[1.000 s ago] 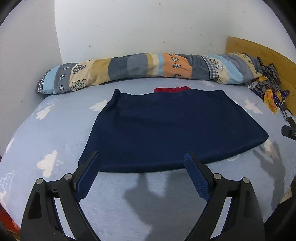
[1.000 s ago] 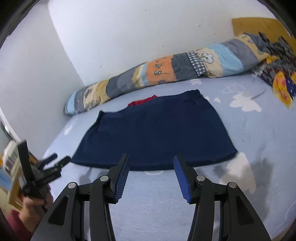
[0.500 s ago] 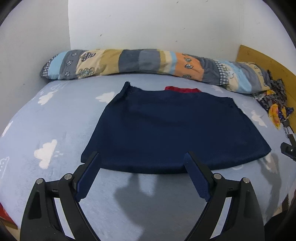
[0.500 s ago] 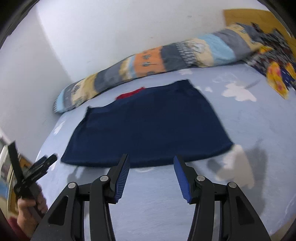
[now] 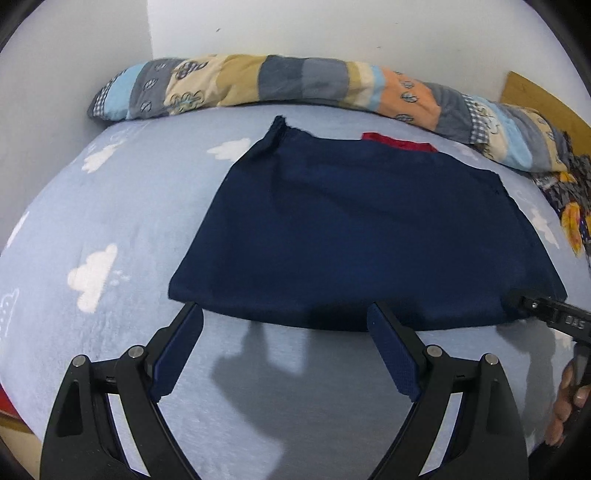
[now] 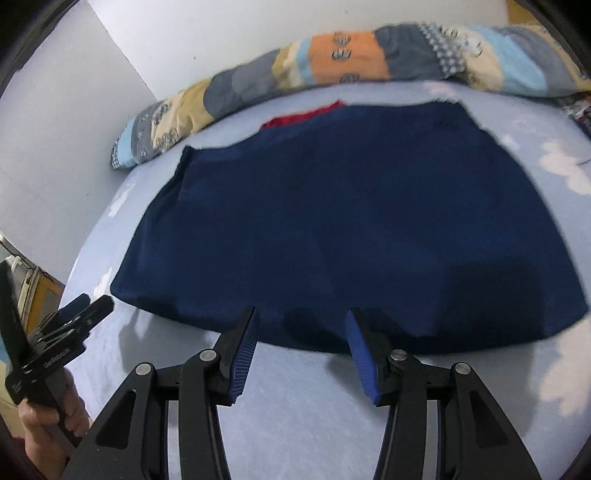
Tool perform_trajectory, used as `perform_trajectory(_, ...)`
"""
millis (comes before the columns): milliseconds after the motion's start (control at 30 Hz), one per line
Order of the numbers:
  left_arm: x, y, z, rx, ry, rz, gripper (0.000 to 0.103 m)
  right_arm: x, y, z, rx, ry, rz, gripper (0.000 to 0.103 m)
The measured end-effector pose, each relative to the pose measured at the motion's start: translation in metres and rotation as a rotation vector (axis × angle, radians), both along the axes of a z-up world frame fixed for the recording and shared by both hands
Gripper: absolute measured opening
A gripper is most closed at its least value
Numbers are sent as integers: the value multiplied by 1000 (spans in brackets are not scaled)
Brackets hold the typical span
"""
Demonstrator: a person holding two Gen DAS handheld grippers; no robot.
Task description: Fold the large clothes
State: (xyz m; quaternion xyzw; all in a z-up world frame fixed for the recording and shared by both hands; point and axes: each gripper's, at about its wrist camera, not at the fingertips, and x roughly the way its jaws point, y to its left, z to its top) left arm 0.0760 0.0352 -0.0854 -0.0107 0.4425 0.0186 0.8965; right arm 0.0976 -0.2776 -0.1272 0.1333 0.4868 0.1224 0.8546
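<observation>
- Garment, navy and folded flat, lies on the blue cloud-print sheet; a red strip peeks out at its far edge.
- Left gripper: jaws wide apart, nothing between the pads. In the left wrist view the garment's near hem runs just past both fingertips, from about 11 o'clock to 1 o'clock of them. Its near left corner sits close by the left fingertip. I cannot tell whether the tips touch the cloth.
- Right gripper: jaws about half apart, pads clear of one another and pressing on nothing. In the right wrist view, which is somewhat blurred, both fingertips overlap the near hem, with the cloth spreading away at 12 o'clock. The gap between the tips shows navy cloth with sheet just behind it.
- Each view catches the other gripper: the right one at 3 o'clock, by the garment's near right corner; the left one at 9 o'clock, near the left corner.
- Quilt, patchwork and rolled, lies along the wall at 12 o'clock, well beyond the garment.
</observation>
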Motion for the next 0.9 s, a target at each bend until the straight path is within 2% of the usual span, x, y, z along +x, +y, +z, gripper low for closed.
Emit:
perform_trajectory(133,5,18,-4,-41,27,48,92,11,-28,-9,36,41,-74,49)
perform_trajectory(300,10,27,-3,-94,32,88,92,4,-88,-3,60,62,-230,49)
perform_trajectory(400,8,25,0,-80,21,80,92,-4,-127,-4,80,83,-344,49)
perform_trajectory(500,8,21,0,-67,15,73,92,-19,-164,-1,56,94,-470,50)
perform_trajectory(633,10,8,-3,-68,26,48,92,-41,-193,6,157,70,-530,52)
perform_trajectory(767,12,-16,-6,-52,37,1,92,-58,-201,-1,260,101,-532,52)
perform_trajectory(900,11,-39,-6,-34,31,-47,92,-55,-207,-11,365,137,-560,52)
